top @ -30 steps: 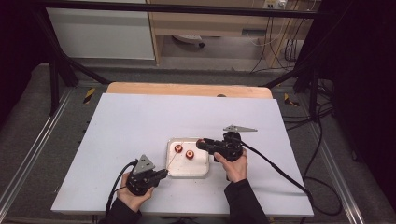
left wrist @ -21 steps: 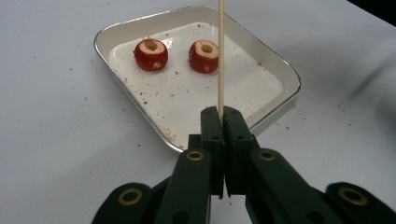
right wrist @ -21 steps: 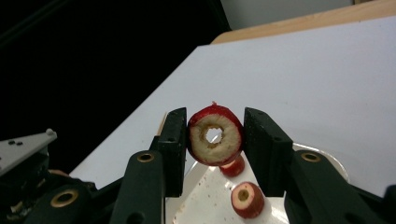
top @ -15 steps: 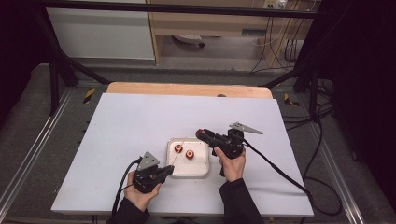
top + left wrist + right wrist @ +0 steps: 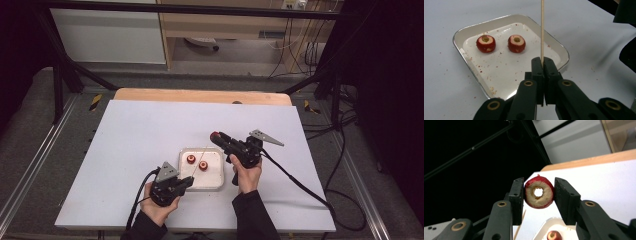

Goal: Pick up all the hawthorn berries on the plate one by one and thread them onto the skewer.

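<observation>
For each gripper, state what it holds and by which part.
Left gripper clamps the wooden skewer at its lower end. Right gripper pinches the cored red fruit by its red sides.

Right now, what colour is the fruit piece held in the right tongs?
Red skin with pale cream flesh around a cored hole; the fruit piece shows best in the right gripper view.

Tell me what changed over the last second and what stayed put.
The right hand-held gripper lifted one red cored fruit out of the white tray and carried it up and away from the person. The left hand-held gripper shifted right toward the tray, clamped on the wooden skewer. Two fruits stayed in the tray.
</observation>
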### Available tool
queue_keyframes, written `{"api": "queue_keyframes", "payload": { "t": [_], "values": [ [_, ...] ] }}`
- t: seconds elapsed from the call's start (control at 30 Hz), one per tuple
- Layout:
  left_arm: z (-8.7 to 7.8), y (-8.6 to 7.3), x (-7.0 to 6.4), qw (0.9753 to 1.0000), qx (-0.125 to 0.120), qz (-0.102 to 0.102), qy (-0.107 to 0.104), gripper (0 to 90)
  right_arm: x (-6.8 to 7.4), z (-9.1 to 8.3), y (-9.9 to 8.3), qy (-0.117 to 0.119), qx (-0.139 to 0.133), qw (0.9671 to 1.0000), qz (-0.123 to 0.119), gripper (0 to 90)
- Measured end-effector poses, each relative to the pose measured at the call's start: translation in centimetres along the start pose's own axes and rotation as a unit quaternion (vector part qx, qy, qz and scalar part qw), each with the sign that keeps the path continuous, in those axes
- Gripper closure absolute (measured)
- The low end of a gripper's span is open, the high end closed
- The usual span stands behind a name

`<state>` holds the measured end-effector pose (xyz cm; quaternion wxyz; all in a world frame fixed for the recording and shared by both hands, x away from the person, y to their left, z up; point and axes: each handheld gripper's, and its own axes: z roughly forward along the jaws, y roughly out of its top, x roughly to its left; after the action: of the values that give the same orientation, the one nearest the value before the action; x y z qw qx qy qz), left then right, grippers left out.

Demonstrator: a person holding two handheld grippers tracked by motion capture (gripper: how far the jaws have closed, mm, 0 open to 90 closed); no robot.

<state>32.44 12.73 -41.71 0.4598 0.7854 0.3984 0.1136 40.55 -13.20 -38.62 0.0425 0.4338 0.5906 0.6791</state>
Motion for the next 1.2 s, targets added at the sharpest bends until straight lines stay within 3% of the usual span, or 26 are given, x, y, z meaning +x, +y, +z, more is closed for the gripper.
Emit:
{"api": "queue_keyframes", "payload": {
  "t": [0.13,0.6,1.2],
  "values": [
    [0.2,0.3,-0.1,1.0,-0.003,-0.001,0.0,88.2,0.1,0.1,0.0,0.005,-0.013,0.9999,0.007,61.4],
    [0.5,0.8,-0.5,1.0,-0.007,-0.003,-0.003,88.2,0.1,0.3,-0.3,0.016,-0.021,0.9996,0.01,61.4],
    [0.9,1.0,-0.6,0.9997,-0.018,-0.015,-0.003,88.2,0.2,0.5,-1.0,0.02,-0.017,0.9996,0.013,61.5]
  ]
}}
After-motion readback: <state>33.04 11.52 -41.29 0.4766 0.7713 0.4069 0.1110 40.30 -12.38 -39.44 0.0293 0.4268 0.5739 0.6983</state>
